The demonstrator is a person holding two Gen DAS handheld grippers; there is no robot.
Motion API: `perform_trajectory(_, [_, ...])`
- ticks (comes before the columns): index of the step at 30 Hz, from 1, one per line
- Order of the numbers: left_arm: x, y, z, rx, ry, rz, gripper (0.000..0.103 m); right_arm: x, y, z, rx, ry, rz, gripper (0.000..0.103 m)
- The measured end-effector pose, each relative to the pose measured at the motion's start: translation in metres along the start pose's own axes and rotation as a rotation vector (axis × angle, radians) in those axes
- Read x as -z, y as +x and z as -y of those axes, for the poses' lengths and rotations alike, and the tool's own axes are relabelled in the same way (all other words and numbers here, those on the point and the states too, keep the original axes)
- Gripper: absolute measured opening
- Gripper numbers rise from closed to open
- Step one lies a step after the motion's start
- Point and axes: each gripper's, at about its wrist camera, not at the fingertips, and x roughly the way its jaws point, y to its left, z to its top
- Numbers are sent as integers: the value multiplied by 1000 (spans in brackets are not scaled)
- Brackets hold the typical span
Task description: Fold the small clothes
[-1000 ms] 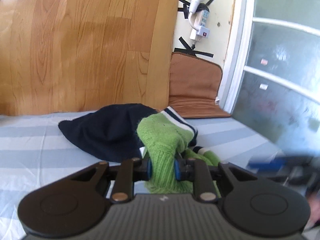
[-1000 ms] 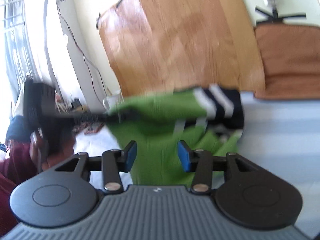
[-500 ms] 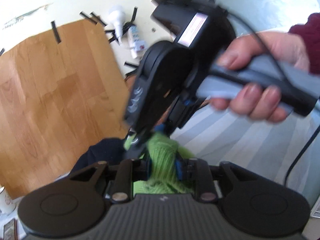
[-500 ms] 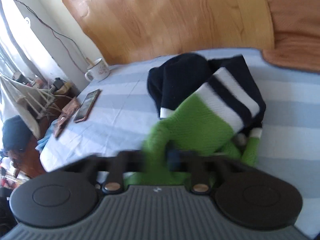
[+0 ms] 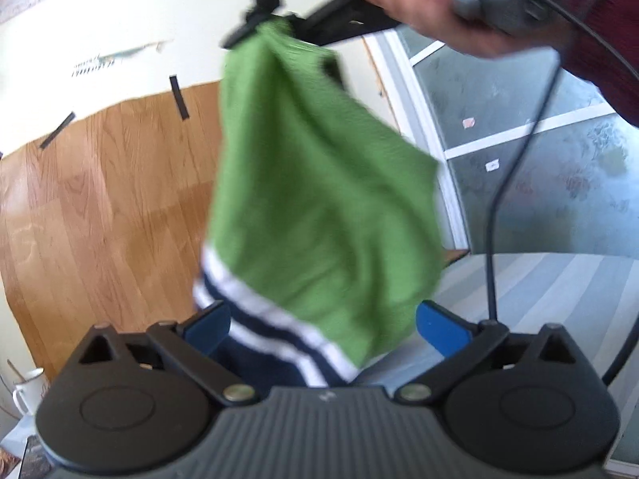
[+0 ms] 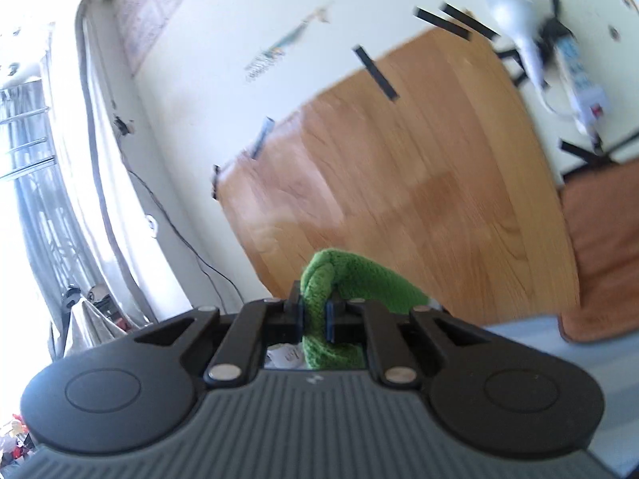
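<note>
Our left gripper [image 5: 321, 325] has just opened, freeing the sweater [image 5: 319, 207]; right gripper [image 6: 312, 313], clamped, probably carries it alone for spreading.

The bed's striped sheet [image 5: 559, 291], pale blue and grey, shows at the lower right of the left wrist view and as a narrow band in the right wrist view. A white mug [image 5: 28, 389] stands at the far left edge, blurred. A brown cushion [image 6: 603, 251] meets the sheet's far edge, against the wall.
</note>
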Motion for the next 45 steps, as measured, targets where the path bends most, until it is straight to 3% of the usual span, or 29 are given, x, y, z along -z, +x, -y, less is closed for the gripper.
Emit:
perform_trajectory(3, [-2,3,2,-2,19,13,103,-7,2,-12,-23,-16,6,12])
perform_trajectory(8, [0,1,-3,-23,-33,31,103,-27,11,-30,-39,-13,42,12])
perform_trajectory(13, [-3,-16,-9,-54,-50,110,103,-47,19,-59,-56,-49,62,12])
perform_trajectory(18, [-5,-49,-17,-48,-16,240,103,-53,26,-70,-113,-41,38,13])
perform_trajectory(22, [1,-67,-36,-38,-18,241,103,-50,28,-67,-104,-31,20,13])
perform_trajectory(25, [-4,-73,-66,-11,-112,211,103,-50,33,-63,-76,-1,13,13])
perform_trajectory(28, [-15,-84,-100,-7,-248,241,103,-49,39,-63,-74,10,1,13])
perform_trajectory(33, [-28,-104,-136,-93,-388,284,102,-45,43,-64,-73,4,2,13])
perform_trajectory(37, [-49,-93,-119,-75,-327,260,101,-38,52,-64,-54,35,25,13])
perform_trajectory(45, [-57,-73,-58,110,-289,203,102,-30,74,-60,-3,80,29,13])
